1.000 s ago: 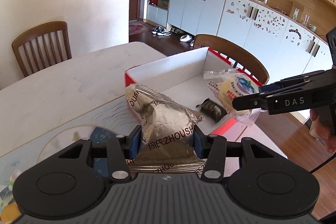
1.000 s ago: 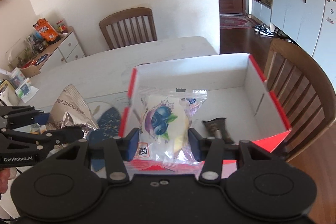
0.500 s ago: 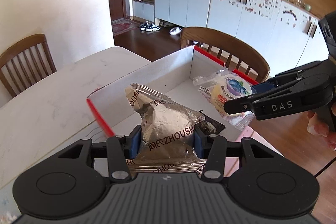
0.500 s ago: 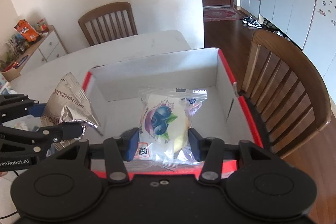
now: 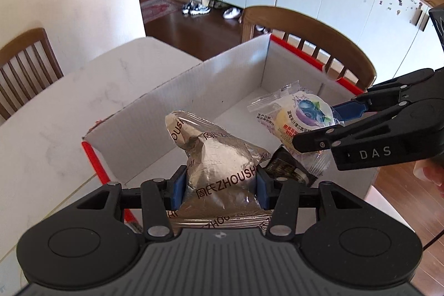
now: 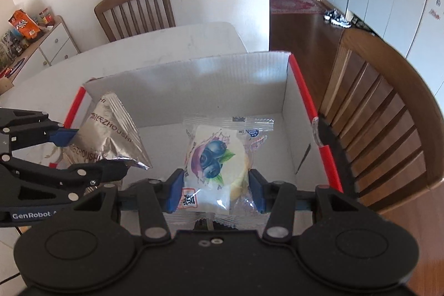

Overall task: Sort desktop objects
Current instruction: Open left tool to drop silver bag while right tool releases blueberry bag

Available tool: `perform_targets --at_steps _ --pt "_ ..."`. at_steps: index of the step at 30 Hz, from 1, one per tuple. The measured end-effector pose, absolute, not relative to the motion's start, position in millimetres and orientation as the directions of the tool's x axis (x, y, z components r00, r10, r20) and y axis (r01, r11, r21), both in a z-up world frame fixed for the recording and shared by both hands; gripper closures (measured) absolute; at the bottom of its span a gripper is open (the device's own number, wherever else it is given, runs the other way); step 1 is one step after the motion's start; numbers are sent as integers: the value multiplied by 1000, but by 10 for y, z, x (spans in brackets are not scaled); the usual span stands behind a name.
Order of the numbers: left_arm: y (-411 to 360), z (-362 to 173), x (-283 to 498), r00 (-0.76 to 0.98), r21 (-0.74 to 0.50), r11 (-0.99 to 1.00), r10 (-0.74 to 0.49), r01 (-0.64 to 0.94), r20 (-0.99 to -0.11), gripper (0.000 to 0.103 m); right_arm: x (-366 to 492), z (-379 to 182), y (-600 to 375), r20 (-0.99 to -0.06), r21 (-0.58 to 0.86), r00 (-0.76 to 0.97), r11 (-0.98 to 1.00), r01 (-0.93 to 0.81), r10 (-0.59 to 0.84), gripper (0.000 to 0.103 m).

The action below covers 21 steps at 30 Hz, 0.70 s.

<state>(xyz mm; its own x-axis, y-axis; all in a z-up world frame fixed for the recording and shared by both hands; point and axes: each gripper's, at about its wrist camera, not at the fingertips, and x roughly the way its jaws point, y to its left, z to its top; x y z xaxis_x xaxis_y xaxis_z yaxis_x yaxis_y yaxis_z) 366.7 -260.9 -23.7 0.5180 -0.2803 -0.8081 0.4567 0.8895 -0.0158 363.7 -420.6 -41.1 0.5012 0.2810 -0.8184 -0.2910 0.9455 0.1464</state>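
Gripping silver "ZHOUSHI" packet (image 5: 222,171), "DAS" right gripper (image 5: 327,126) clamping blueberry-print pastry (image 6: 216,160)

Silver foil pouch (image 5: 222,165) crinkled, upright over red-edged white box (image 5: 238,68); clear blueberry pastry packet (image 6: 216,157) beside it; dark small packet (image 5: 288,168) (partly hidden) on box floor.

Silver packet (image 5: 222,168), red-edged white box (image 5: 310,57)

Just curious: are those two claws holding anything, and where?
Left gripper pinches a silver snack bag near its bottom; right gripper pinches a blueberry pastry packet by its lower sides.
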Motion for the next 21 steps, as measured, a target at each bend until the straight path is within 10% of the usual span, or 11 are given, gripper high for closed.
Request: perform_targets --at_steps 21 --pt "-2781 -584 4005 379 -14 878 -221 479 -899 54 3972 -730 -4056 -880 113 403 935 -336 251 54"
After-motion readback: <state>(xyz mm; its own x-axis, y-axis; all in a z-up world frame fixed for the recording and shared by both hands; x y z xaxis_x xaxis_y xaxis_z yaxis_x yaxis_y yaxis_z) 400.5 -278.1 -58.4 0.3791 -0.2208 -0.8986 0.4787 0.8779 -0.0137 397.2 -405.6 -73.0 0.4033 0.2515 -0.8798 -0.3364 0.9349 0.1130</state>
